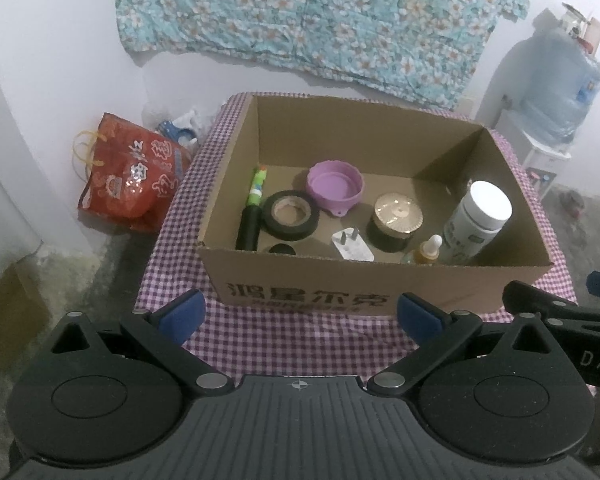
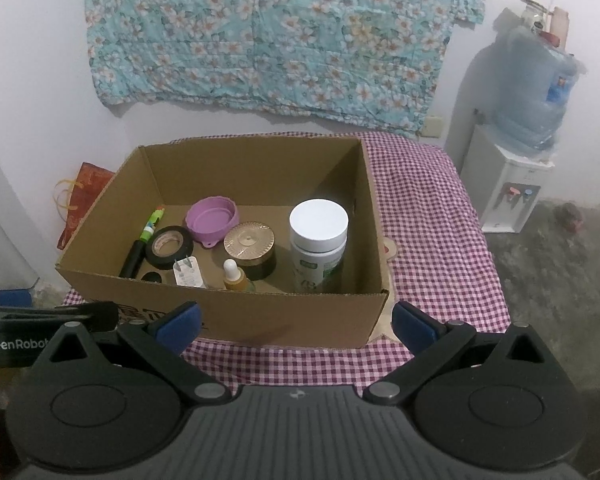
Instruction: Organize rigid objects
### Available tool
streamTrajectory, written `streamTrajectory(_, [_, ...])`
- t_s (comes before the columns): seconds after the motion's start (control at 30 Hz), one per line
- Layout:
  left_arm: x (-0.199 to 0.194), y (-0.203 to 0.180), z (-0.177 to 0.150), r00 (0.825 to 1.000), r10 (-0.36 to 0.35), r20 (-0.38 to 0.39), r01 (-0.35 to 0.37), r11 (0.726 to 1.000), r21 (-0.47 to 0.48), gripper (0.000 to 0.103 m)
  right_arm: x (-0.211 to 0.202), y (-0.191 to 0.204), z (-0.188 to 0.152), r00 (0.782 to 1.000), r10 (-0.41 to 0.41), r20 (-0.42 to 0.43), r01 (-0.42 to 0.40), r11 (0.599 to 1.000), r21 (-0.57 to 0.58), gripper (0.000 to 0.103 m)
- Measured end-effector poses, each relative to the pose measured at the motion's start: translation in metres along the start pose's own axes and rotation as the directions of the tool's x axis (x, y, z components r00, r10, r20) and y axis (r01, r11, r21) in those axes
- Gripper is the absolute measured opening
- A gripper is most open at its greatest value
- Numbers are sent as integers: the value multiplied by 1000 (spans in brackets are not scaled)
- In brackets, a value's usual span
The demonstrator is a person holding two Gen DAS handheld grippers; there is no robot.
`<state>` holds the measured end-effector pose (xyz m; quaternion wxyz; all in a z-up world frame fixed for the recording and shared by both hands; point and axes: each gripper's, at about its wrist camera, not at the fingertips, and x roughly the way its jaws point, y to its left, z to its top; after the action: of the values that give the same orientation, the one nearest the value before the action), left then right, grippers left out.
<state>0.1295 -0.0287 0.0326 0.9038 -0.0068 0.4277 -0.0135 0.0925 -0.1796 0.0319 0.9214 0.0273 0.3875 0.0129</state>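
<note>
A cardboard box (image 1: 376, 284) sits on the checked tabletop (image 2: 428, 216), and the rigid objects all lie inside it; no loose item shows on the cloth in either view, so the sorting looks finished or close to it. Seen from the left wrist, a black and green marker (image 1: 252, 208) lies along the wall at 9 o'clock, beside a roll of black tape (image 1: 290, 214). A purple collapsible bowl (image 1: 334, 186) sits towards 12 o'clock, a gold-lidded jar (image 1: 394, 220) near the middle, and a white plug adapter (image 1: 352, 246) and a small dropper bottle (image 1: 428, 254) against the near wall at 6 o'clock. The tall white-capped bottle (image 1: 478, 220) stands, leaning a little, in the corner at 4 o'clock, where the walls probably keep it from tipping. The flat, low pieces share the left half, likely so nothing stacks or rolls.

Both tools hover short of the box, above the near cloth. The left gripper (image 1: 300, 314) has its jaws spread wide, holding and touching nothing. The right gripper (image 2: 296, 320) is likewise fully spread and empty, its blue pads (image 2: 180, 322) clear of the cardboard.
</note>
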Motion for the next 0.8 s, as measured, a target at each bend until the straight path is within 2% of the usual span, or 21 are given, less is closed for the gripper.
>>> streamTrajectory(0.8, [-4, -4, 2, 1000, 13, 18, -13, 1000, 19, 102, -3, -1, -1, 1000, -3, 2, 3, 1000, 14, 103])
